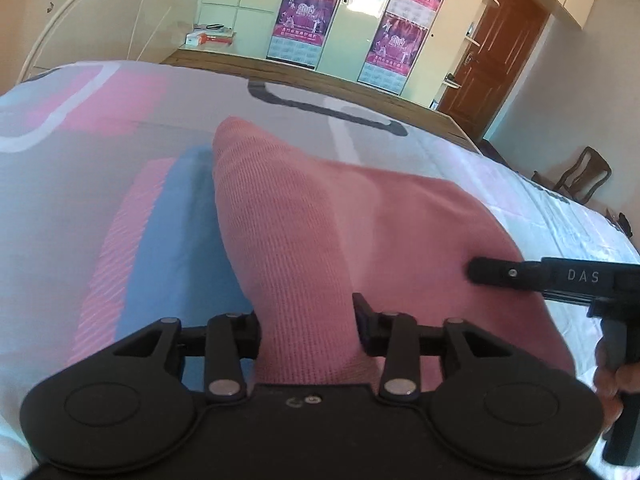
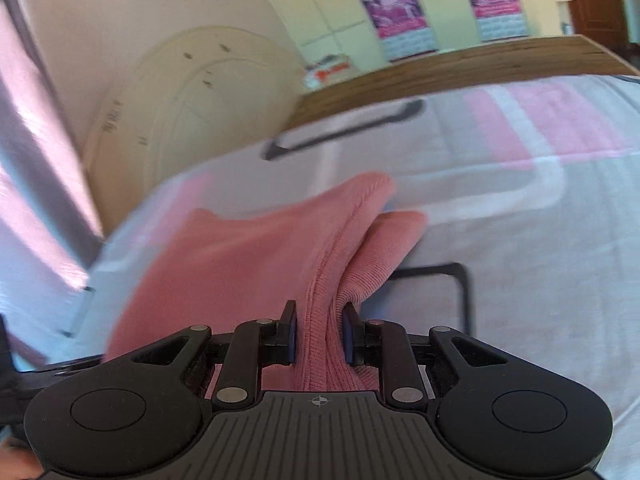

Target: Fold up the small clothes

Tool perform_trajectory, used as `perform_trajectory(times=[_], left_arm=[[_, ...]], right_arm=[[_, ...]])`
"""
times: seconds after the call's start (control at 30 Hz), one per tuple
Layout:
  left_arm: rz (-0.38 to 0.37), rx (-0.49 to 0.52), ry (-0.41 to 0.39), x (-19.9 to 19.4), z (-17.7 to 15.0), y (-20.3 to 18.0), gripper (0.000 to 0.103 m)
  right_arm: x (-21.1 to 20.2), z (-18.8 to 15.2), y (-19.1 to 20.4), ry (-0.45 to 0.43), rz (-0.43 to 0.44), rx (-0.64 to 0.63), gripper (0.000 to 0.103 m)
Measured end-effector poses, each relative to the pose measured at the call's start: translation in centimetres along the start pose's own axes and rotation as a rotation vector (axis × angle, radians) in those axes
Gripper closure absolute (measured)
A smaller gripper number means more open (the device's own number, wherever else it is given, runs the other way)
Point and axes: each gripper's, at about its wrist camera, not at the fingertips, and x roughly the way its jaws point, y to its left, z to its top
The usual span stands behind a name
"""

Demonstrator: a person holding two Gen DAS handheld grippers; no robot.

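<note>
A small pink knit garment point(image 1: 304, 216) lies on the bed, partly lifted. My left gripper point(image 1: 308, 332) has its jaws around a raised fold of it, a fairly wide bunch of cloth between the pads. My right gripper point(image 2: 318, 338) is shut on a ribbed edge of the same pink garment point(image 2: 240, 256), which drapes away from it to the left. The right gripper also shows in the left wrist view point(image 1: 476, 270), at the garment's right side. The right wrist view is blurred by motion.
The bed sheet point(image 1: 80, 184) is white with pink, blue and dark line patterns. A wooden bed edge point(image 1: 320, 76) runs behind it. Beyond stand cream wardrobes with posters point(image 1: 304, 20), a brown door point(image 1: 492, 52) and a wooden chair point(image 1: 580, 176).
</note>
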Motion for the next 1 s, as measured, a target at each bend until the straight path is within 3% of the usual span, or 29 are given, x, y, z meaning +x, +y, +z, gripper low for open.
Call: perform_trajectory(times=[0.03, 0.1, 0.13, 0.3, 0.4, 0.47, 0.6, 0.73, 0.83, 0.9, 0.93, 0.97, 1.0], left_arm=[[0.0, 0.0, -0.002, 0.1, 0.0, 0.4, 0.053], [0.04, 0.022, -0.013, 0.2, 0.0, 0.3, 0.026], [0.056, 0.03, -0.018, 0.3, -0.1, 0.5, 0.023], [0.072, -0.009, -0.007, -0.5, -0.2, 1.3, 0.018], [0.085, -0.017, -0.011, -1.7, -0.8, 1.3, 0.019], [0.088, -0.024, -0.012, -2.4, -1.2, 1.4, 0.019], [0.079, -0.059, -0.002, -3.5, -2.2, 1.8, 0.018], [0.038, -0.112, 0.061, -4.1, -4.1, 2.3, 0.019], [-0.001, -0.148, 0.099, -3.8, -5.5, 2.6, 0.021], [0.003, -0.127, 0.086, -3.8, -5.8, 2.3, 0.027], [-0.004, -0.128, 0.089, -3.8, -5.8, 2.1, 0.035], [-0.028, -0.133, 0.1, -3.8, -5.8, 2.0, 0.057], [-0.038, -0.136, 0.112, -3.7, -5.6, 1.9, 0.063]], right_arm=[[0.2, -0.3, -0.7, 0.01, -0.015, -0.006, 0.082], [0.8, -0.8, -1.2, 0.027, -0.049, -0.032, 0.082], [1.1, -1.0, -1.4, 0.03, -0.065, -0.038, 0.081], [0.9, -1.3, -1.7, 0.009, -0.096, -0.018, 0.075], [-0.7, -1.5, -2.0, 0.008, -0.055, 0.021, 0.061], [-2.1, -2.0, -2.4, 0.005, -0.017, 0.046, 0.046], [-4.0, -3.2, -2.5, 0.045, 0.057, 0.068, 0.041], [-4.2, -4.6, -2.5, 0.102, 0.04, 0.021, 0.038], [-3.8, -5.4, -3.1, 0.141, 0.057, 0.036, 0.039], [-3.7, -5.6, -3.1, 0.138, 0.056, 0.038, 0.045], [-3.7, -5.6, -3.1, 0.146, 0.057, 0.046, 0.063], [-3.6, -5.6, -3.1, 0.16, 0.073, 0.059, 0.078], [-3.4, -5.7, -3.1, 0.18, 0.089, 0.076, 0.08]])
